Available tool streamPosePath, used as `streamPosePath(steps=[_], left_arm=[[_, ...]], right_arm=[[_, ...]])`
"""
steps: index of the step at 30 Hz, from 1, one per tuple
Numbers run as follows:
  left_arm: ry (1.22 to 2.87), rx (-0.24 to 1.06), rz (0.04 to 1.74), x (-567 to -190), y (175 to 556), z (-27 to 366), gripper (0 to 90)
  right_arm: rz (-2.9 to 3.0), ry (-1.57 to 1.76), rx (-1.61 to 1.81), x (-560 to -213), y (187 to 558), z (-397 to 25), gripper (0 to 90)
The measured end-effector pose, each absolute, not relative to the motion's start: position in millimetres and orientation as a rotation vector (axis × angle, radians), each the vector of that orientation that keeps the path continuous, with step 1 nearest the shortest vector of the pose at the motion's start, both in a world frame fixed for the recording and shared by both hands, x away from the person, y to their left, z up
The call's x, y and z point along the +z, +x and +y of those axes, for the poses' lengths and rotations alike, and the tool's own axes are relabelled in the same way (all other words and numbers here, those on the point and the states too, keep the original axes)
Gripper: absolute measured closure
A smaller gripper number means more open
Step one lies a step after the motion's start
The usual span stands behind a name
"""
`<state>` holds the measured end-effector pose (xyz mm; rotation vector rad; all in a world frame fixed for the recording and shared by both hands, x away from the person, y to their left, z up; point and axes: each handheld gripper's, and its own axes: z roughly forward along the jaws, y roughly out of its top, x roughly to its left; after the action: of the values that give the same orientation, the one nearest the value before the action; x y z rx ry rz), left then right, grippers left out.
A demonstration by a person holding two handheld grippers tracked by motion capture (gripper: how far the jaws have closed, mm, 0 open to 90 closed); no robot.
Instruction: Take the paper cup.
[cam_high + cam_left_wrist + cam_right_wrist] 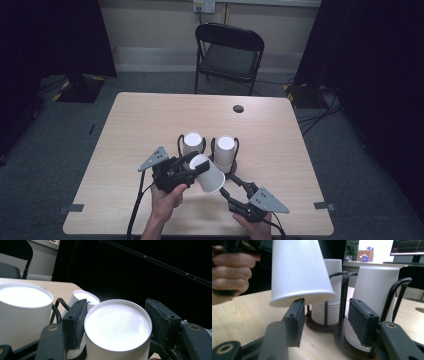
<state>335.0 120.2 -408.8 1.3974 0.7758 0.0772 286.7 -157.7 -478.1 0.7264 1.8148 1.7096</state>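
Our left hand-held gripper [192,161] clamps a tilted paper cup [209,173]; our right hand-held gripper [231,186] sits released near the cup holder [231,172]. We judge crushing likely under extra squeeze.

The round paper cup [210,173] held near the lower middle of the high view is plain white, with no print on it. The two tall stacks of paper cups [224,152] just above it are white too, with thin grey lines where the rims pile up. The bent wire cup holder [342,312] around them is black, on a dark brown round base. The left gripper [192,162] is black with a grey three-cornered plate, and so is the right gripper [227,187]. The flat wooden table [150,125] is pale tan with faint streaks. The folding chair [229,52] at the top is black. The carpet floor [45,150] is dark grey.
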Motion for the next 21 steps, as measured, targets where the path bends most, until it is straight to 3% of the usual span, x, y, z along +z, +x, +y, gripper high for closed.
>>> streamPosePath(steps=[11, 21], left_arm=[[1.348, -0.045, 0.757, -408, 329, 118, 36.0], [1.319, -0.131, 0.734, -408, 327, 109, 36.0]], right_arm=[[1.76, 0.597, 1.746, -472, 285, -152, 63.2], [1.677, 0.53, 1.773, -461, 291, -148, 68.8]])
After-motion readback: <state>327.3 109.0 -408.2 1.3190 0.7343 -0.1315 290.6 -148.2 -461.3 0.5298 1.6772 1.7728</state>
